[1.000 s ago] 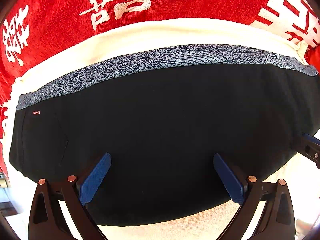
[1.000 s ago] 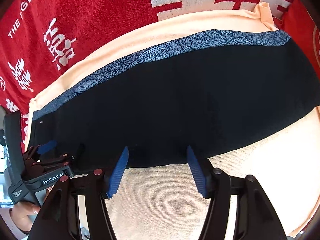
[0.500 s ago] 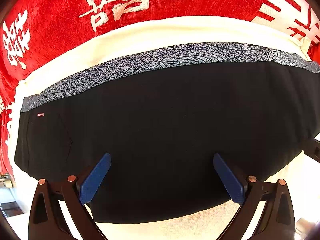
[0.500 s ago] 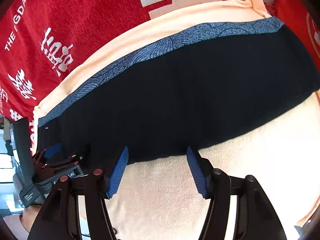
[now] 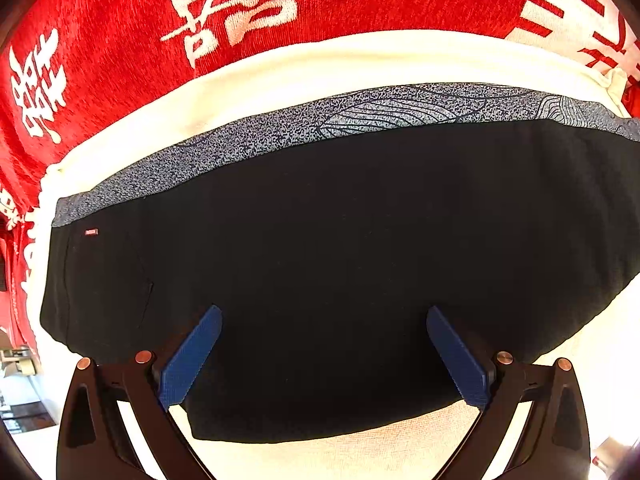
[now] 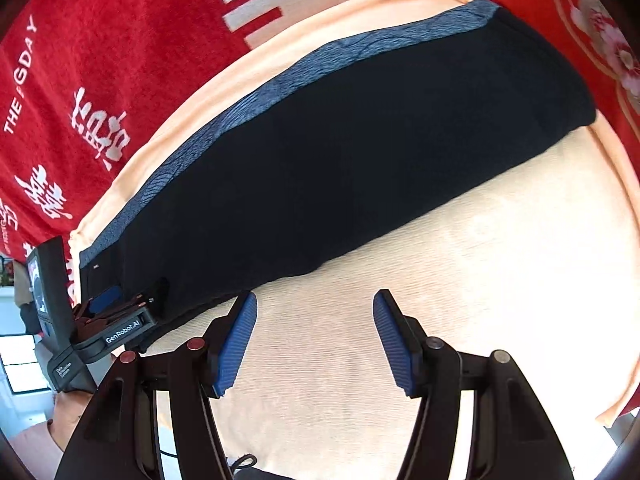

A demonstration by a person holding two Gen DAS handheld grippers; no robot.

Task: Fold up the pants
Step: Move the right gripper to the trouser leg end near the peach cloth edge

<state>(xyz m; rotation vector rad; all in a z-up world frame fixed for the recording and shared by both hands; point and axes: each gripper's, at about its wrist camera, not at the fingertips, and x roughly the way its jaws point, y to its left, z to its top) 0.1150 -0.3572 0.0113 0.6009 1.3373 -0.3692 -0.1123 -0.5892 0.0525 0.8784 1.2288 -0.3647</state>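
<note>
Lying lengthwise across the cream towel (image 6: 460, 280), the black folded pants with a grey patterned side stripe (image 5: 340, 260) sit directly under the released left gripper (image 5: 324, 354); the released right gripper (image 6: 314, 338) hangs just off their near edge.

Bright daylight, sharp focus, curved fisheye edges

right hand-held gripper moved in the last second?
Yes. The right hand-held gripper backed off the black pants: its fingertips now hang over the bare cream towel.
</note>
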